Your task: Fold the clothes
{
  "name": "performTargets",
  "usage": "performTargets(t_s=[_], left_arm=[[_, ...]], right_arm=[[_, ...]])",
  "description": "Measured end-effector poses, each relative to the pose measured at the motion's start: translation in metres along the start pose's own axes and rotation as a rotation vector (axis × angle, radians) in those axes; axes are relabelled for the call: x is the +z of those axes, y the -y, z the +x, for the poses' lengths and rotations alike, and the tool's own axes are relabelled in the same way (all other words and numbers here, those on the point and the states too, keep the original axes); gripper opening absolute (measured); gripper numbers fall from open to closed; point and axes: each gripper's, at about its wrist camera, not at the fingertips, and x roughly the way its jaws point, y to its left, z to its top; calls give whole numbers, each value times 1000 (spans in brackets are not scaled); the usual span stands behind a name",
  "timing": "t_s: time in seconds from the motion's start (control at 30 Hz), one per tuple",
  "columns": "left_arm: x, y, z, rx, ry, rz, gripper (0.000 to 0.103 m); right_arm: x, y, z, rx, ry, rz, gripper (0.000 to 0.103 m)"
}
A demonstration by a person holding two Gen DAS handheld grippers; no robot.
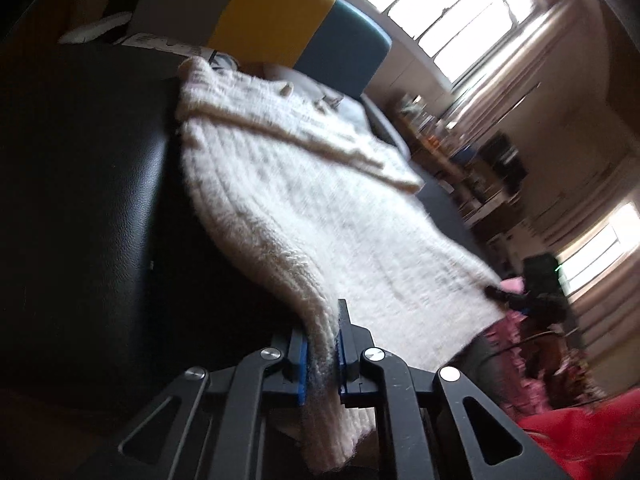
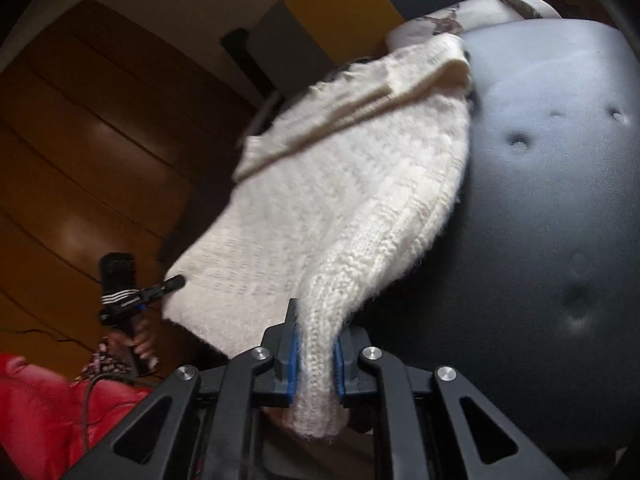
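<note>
Sweater: the fluffy cream knitted sweater [image 1: 320, 208] is lying on the black leather seat [image 1: 80, 184], its near edge lifting off.
Left gripper [image 1: 322, 360]: its jaws are squeezing one near corner, at 6 o'clock.
Right gripper [image 2: 316, 360]: its jaws are pinching the other corner.
Why: holding both corners is keeping the edge straight for folding toward 12 o'clock.

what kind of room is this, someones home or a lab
Most likely a lived-in room at home, not a lab. A cream knitted sweater lies on a black padded leather seat, curtained windows let in daylight, and cluttered shelves stand below them, blurred.
</note>
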Motion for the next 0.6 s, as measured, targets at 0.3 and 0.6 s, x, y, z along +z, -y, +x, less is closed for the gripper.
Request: performTargets(t_s=[0.3,0.6], left_arm=[[14,35,-61,-208,126,-65,11],[50,18,-68,-346,205,-203,11]], right_arm=[[-15,-33,-65,194,142,66,12],[34,-57,-90,279,260,36,12]])
